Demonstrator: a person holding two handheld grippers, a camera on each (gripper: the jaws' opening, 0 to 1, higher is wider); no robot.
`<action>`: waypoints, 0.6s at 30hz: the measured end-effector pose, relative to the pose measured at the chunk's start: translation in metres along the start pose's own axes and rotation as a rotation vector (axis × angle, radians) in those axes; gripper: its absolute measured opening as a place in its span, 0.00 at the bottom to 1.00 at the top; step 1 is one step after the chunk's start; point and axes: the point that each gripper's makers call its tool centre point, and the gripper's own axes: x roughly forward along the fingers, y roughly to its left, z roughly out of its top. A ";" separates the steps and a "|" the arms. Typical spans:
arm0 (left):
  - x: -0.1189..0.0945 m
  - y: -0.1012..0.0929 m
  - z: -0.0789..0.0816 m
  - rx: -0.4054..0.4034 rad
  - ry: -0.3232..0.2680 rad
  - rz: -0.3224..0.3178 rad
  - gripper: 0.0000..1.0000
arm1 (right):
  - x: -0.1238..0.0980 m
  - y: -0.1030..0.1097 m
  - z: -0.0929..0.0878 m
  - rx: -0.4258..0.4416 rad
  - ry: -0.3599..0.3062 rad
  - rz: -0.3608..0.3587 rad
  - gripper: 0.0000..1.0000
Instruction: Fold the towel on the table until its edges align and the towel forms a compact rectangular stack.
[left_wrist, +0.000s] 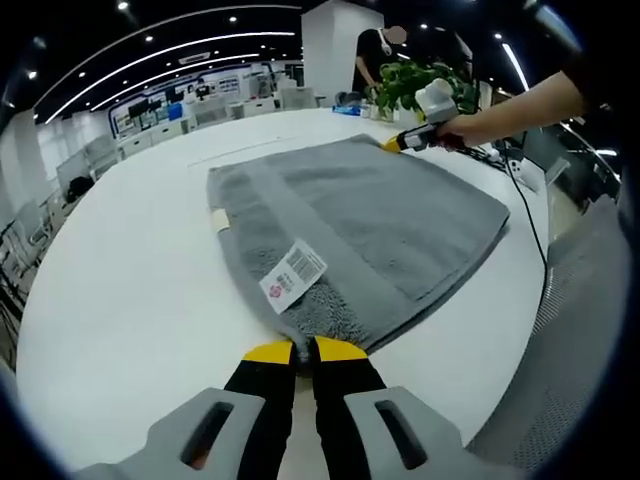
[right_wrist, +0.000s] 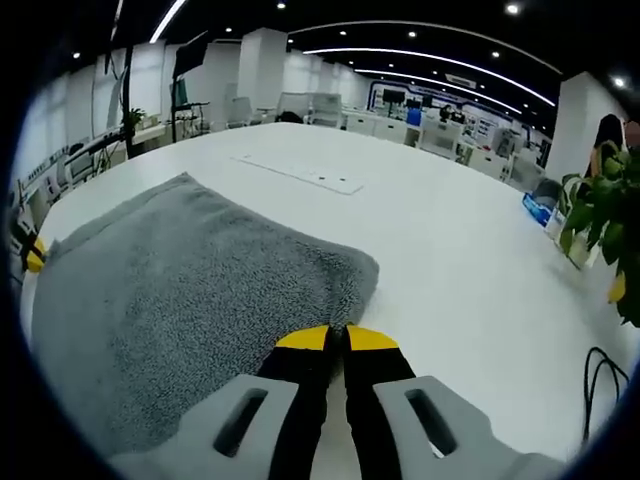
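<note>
A grey towel lies folded on the white table, with a white label near its close corner. My left gripper is shut on that close corner. The right gripper, held by a person's hand, pinches the far corner of the towel. In the right gripper view the towel spreads to the left and my right gripper is shut on its near edge. The left gripper's yellow tip shows at the towel's far left corner.
A potted green plant stands at the far table edge, seen also as a plant on the right. A black cable runs along the table's right side. A person stands behind the plant. A flat cover strip lies mid-table.
</note>
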 end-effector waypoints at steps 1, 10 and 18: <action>0.000 0.000 0.000 0.005 -0.001 0.001 0.06 | 0.001 -0.001 0.000 0.000 0.001 0.003 0.02; 0.000 -0.003 0.004 0.136 0.071 0.006 0.06 | 0.002 -0.001 -0.002 0.087 0.039 -0.013 0.02; -0.013 0.012 0.033 0.034 0.013 0.095 0.19 | 0.003 0.004 0.009 0.107 0.048 0.039 0.07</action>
